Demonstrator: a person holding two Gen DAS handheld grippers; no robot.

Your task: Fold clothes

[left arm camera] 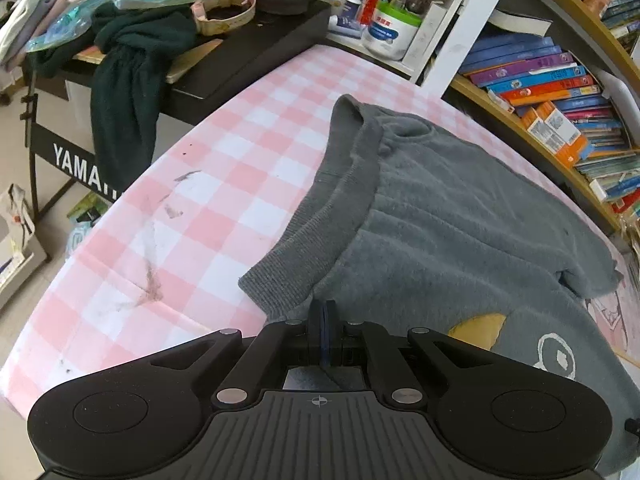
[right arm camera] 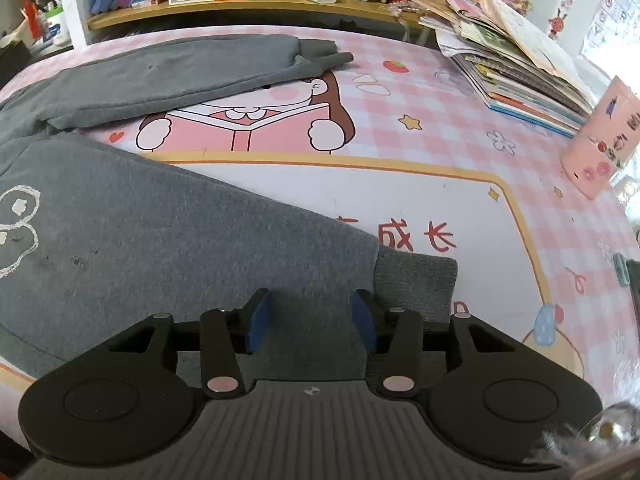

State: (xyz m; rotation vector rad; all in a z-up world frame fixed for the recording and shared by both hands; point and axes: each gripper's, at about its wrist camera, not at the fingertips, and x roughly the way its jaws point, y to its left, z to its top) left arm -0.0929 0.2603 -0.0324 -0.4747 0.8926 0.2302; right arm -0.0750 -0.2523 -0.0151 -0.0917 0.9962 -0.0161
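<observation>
Grey trousers [right arm camera: 168, 240] flat | left gripper [left arm camera: 324, 320] pinching waistband [left arm camera: 304, 248] | right gripper [right arm camera: 312, 316] spread over cuff [right arm camera: 416, 280] | close fully, lift both evenly

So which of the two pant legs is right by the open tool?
The near leg, the one ending in the ribbed cuff beside the open right tool. The other leg lies far off, across the cartoon girl on the mat.

Bookshelves [left arm camera: 560, 92], black Yamaha stand [left arm camera: 60, 152], prob. keyboard.
</observation>
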